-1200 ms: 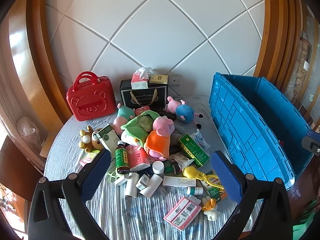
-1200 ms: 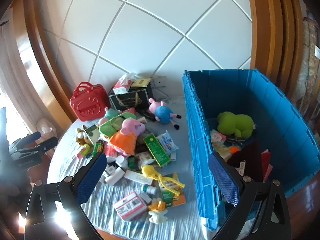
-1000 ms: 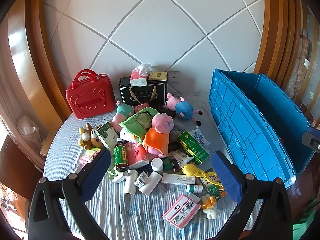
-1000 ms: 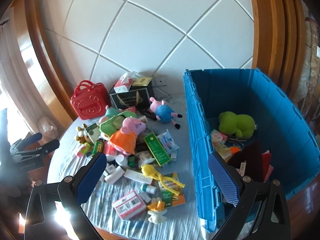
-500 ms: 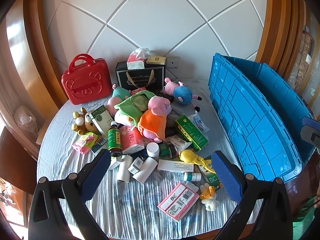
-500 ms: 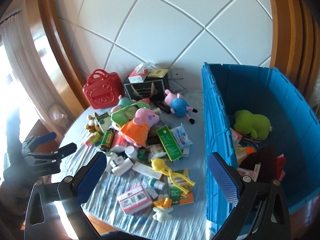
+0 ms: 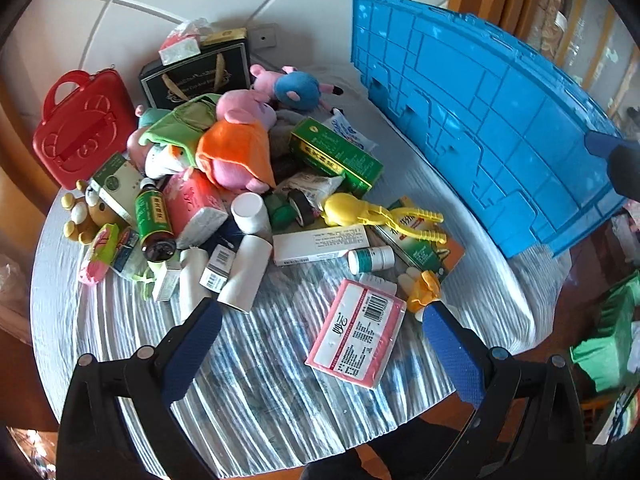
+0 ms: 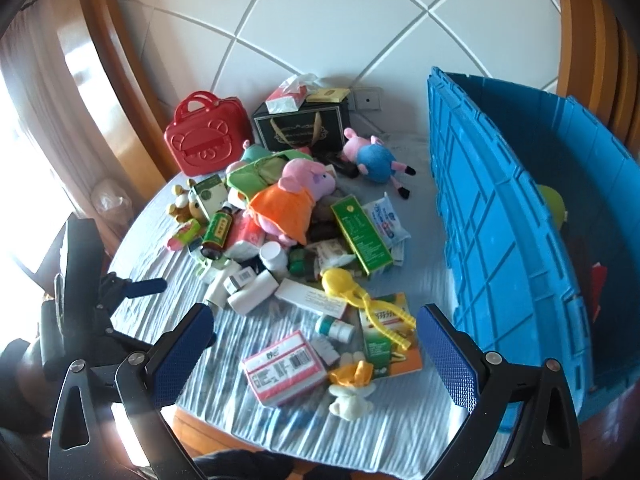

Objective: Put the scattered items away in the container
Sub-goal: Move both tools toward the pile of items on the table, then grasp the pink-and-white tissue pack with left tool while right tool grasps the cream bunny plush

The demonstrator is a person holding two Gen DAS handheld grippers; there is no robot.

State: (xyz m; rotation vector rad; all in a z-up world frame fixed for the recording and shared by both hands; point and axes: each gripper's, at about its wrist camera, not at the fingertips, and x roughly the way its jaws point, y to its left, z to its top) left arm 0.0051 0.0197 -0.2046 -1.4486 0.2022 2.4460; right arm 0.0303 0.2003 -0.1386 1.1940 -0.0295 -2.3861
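The blue bin point(image 8: 520, 248) stands at the right side of the round table point(image 7: 260, 380), with a green toy point(image 8: 554, 204) inside it. The other things lie in a heap beside it, on the striped cloth. Nearest is a pink box point(image 7: 356, 338) with a barcode and small writing too blurry to read. Behind it lie a white tube box point(image 7: 320, 244), yellow tongs point(image 7: 376, 216), a green box point(image 7: 336, 156), a brown bottle point(image 7: 154, 216) with a green label, and a pig toy point(image 7: 240, 144) in an orange dress. A red case point(image 7: 80, 132) and a black gift bag point(image 7: 200, 76) stand at the back. The left gripper point(image 7: 316, 328) is wide open and holds nothing. The right gripper point(image 8: 312, 332) is wide open too, and empty.
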